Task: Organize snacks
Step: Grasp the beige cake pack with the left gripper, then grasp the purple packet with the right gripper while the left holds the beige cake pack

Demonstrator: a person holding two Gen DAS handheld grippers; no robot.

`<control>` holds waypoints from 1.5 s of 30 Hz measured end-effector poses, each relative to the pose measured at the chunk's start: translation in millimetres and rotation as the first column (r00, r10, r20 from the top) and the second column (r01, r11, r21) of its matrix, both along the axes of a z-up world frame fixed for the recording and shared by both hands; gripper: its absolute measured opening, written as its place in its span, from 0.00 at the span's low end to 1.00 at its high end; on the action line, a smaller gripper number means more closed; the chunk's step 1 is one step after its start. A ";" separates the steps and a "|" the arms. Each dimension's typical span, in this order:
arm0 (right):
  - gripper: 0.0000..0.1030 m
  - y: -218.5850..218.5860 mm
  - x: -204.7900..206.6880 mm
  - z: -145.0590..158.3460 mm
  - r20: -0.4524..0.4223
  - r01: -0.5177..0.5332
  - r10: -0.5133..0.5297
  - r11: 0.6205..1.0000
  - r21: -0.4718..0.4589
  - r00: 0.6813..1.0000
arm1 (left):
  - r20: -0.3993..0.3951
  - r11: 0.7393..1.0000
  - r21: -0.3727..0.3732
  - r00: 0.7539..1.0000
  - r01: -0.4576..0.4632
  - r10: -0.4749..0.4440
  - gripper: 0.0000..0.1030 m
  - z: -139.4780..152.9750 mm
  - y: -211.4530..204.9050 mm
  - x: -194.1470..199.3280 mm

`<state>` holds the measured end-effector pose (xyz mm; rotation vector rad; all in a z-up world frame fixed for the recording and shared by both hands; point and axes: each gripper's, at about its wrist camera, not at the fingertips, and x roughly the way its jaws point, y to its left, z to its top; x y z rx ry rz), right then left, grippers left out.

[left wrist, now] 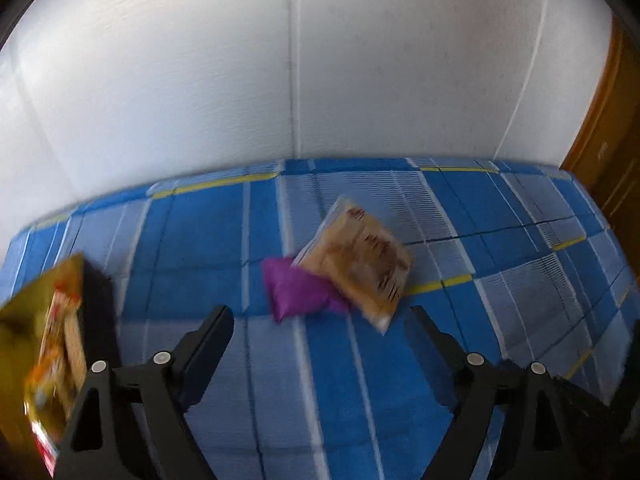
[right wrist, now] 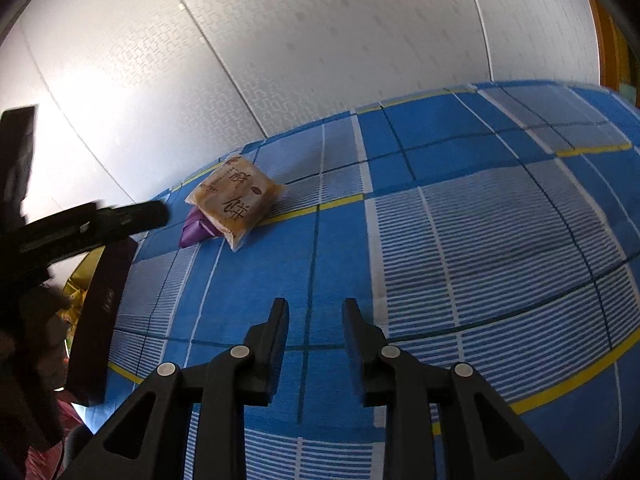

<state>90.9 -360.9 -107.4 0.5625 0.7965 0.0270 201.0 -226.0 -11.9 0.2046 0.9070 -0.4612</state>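
Two snacks left on the checked cloth (right wrist: 460,220): tan packet (left wrist: 358,264) overlapping purple packet (left wrist: 298,290). My left gripper (left wrist: 320,324) is spread wide, empty; right gripper (right wrist: 316,320) slightly parted, empty. Yellow packets (left wrist: 52,344) already in the box (right wrist: 102,316), I judge.

- Bright, cool daylight, strongest as glare on the white wall (right wrist: 80,92) at the left of the right wrist view.
- Motion blur throughout the left wrist view, smearing the yellow packet (left wrist: 52,344).
- Fisheye bending and dark vignette at corners; plaid cloth (right wrist: 460,220) fairly sharp.
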 end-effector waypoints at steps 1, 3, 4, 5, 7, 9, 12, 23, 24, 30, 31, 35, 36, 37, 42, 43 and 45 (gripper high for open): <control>0.28 -3.0 -0.1 -0.8 0.002 0.005 -0.005 1.000 0.020 1.000 | 0.008 0.999 0.022 1.000 0.023 -0.024 0.96 -3.0 -10.5 5.2; 0.28 -7.9 0.3 -2.2 0.004 0.010 -0.011 0.998 0.056 1.000 | 0.031 0.997 0.063 0.999 0.037 -0.039 0.97 -8.8 -21.8 15.6; 0.28 -9.7 0.5 -2.5 0.004 0.012 -0.013 0.997 0.070 1.000 | 0.035 0.996 0.079 0.998 0.044 -0.047 0.97 -11.4 -27.5 21.3; 0.28 -11.0 0.5 -3.0 0.005 0.013 -0.014 0.997 0.080 1.000 | 0.033 0.995 0.088 0.998 0.054 -0.057 0.97 -13.4 -32.7 27.7; 0.28 -13.6 0.6 -3.8 0.006 0.013 -0.014 0.995 0.098 1.000 | 0.030 0.991 0.102 0.996 0.081 -0.084 0.97 -16.7 -41.5 37.1; 0.28 -14.8 1.8 -4.1 0.009 0.009 -0.009 0.995 0.103 1.000 | 0.008 0.985 0.121 0.993 0.120 -0.122 0.97 -22.0 -50.6 42.7; 0.28 -15.9 2.4 -4.2 0.011 0.006 -0.008 0.994 0.111 1.000 | -0.010 0.958 0.173 0.973 0.229 -0.231 0.97 -30.6 -67.9 40.1; 0.28 -16.1 2.7 -4.5 0.017 0.010 -0.011 0.995 0.102 1.000 | 0.055 0.941 0.202 0.956 0.272 -0.288 0.65 -32.7 -67.9 15.9; 0.28 -15.6 2.5 -4.4 0.017 0.010 -0.012 0.995 0.099 1.000 | 0.062 0.945 0.190 0.957 0.266 -0.282 0.65 -30.2 -67.9 12.2; 0.28 -12.4 2.8 -3.2 0.019 0.014 -0.016 0.998 0.069 1.000 | 0.118 0.968 0.110 0.964 0.227 -0.240 0.65 -13.0 -30.3 -44.2; 0.28 -12.1 2.8 -2.9 0.019 0.016 -0.017 0.998 0.065 1.000 | 0.124 0.972 0.098 0.966 0.215 -0.226 0.65 -12.9 -21.2 -56.7; 0.28 -10.8 3.2 -3.2 0.018 0.025 -0.026 0.998 0.053 1.000 | 0.113 0.987 0.076 0.982 0.143 -0.151 0.65 -23.9 13.6 -97.3; 0.28 -10.1 3.0 -3.0 0.017 0.027 -0.028 0.998 0.049 0.999 | 0.103 0.989 0.071 0.986 0.127 -0.134 0.65 -28.2 20.4 -103.2; 0.28 -9.2 2.6 -2.5 0.017 0.029 -0.030 0.999 0.045 0.999 | 0.092 0.992 0.068 0.989 0.111 -0.117 0.65 -32.1 27.6 -109.5; 0.28 -2.1 1.8 -0.4 0.018 0.001 -0.002 0.999 0.039 1.000 | 0.035 0.998 0.053 0.999 0.027 -0.029 0.65 -58.9 54.3 -123.8; 0.28 1.2 2.5 0.8 0.021 -0.020 0.019 0.999 0.038 1.000 | 0.037 0.999 0.033 0.999 0.020 -0.021 0.65 -60.9 59.2 -126.1; 0.28 12.0 3.6 7.1 0.035 -0.077 0.077 0.997 0.008 0.996 | 0.042 1.000 0.016 0.999 0.014 -0.015 0.65 -61.8 64.6 -128.7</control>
